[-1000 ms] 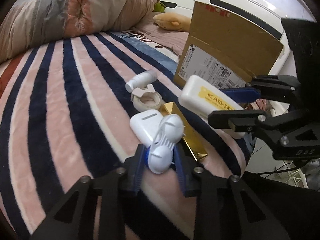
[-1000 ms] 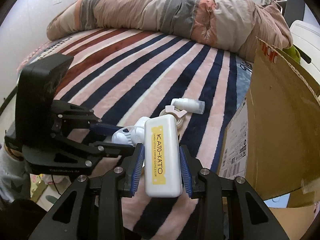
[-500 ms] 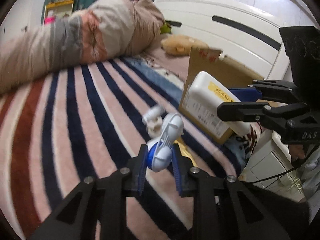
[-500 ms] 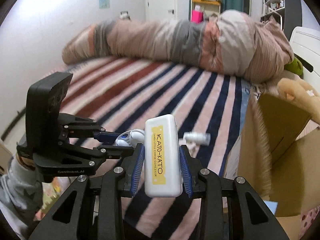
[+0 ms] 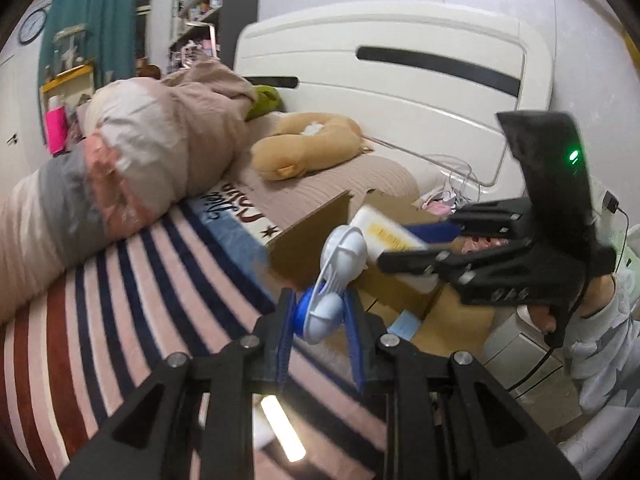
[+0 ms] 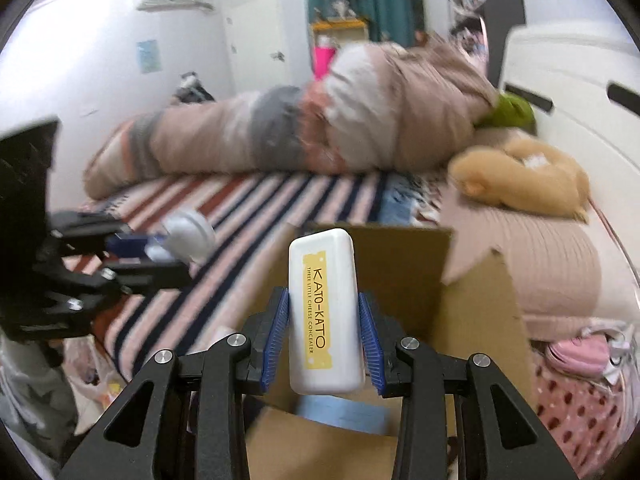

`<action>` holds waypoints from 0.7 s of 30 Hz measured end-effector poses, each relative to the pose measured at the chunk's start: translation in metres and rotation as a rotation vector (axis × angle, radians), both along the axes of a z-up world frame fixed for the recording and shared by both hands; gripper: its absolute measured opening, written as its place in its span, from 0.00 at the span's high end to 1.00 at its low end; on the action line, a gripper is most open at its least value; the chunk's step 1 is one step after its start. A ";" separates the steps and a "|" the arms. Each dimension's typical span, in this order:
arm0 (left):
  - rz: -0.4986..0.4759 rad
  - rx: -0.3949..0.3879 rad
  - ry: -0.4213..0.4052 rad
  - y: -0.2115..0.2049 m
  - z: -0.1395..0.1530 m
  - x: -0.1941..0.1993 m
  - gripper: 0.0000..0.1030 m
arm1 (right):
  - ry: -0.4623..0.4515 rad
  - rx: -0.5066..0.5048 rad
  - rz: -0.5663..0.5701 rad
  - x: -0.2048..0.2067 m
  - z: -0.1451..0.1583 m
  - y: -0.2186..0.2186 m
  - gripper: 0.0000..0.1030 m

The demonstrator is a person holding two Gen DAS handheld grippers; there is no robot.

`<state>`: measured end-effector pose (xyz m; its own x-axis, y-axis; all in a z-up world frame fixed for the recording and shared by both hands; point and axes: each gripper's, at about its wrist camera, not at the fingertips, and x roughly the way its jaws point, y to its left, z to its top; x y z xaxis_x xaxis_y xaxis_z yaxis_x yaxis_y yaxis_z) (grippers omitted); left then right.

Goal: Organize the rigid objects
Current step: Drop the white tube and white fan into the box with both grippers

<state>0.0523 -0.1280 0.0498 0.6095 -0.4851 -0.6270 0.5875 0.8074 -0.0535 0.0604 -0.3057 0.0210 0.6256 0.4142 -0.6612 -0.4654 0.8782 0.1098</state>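
Observation:
My left gripper (image 5: 318, 322) is shut on a white and blue plastic gadget (image 5: 336, 276) and holds it in the air at the edge of the open cardboard box (image 5: 312, 232). My right gripper (image 6: 322, 340) is shut on a white case with a yellow KATO-KATO label (image 6: 322, 316), held above the open box (image 6: 396, 264). The case also shows in the left wrist view (image 5: 384, 240), over the box. The left gripper with the gadget shows in the right wrist view (image 6: 184, 236), to the left over the bed.
The striped blanket (image 5: 140, 292) covers the bed. A rolled duvet (image 5: 132, 160) and a tan plush pillow (image 5: 308, 144) lie at the back by the white headboard (image 5: 400, 76). A blue item (image 6: 344, 410) lies inside the box. Pink clutter (image 6: 576, 352) lies beside the box.
Both grippers have lifted off the blanket with their objects and moved right, over the cardboard box. The other items on the bed have dropped out of view.

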 end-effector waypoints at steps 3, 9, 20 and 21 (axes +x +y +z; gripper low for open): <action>-0.032 0.029 0.046 -0.030 0.000 0.020 0.80 | 0.032 -0.028 -0.027 0.020 -0.012 -0.015 0.70; -0.049 0.165 0.126 -0.076 -0.020 0.054 0.80 | 0.078 -0.101 -0.051 0.042 -0.037 -0.031 0.68; -0.056 0.257 0.183 -0.103 -0.052 0.068 0.75 | 0.048 -0.114 -0.038 0.033 -0.043 -0.038 0.67; -0.052 0.258 0.185 -0.102 -0.053 0.069 0.66 | 0.051 -0.111 -0.038 0.033 -0.044 -0.039 0.67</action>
<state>0.1210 -0.2304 -0.0036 0.4521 -0.3234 -0.8313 0.6276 0.7775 0.0388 0.0934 -0.3443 -0.0229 0.6041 0.3131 -0.7329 -0.4280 0.9032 0.0331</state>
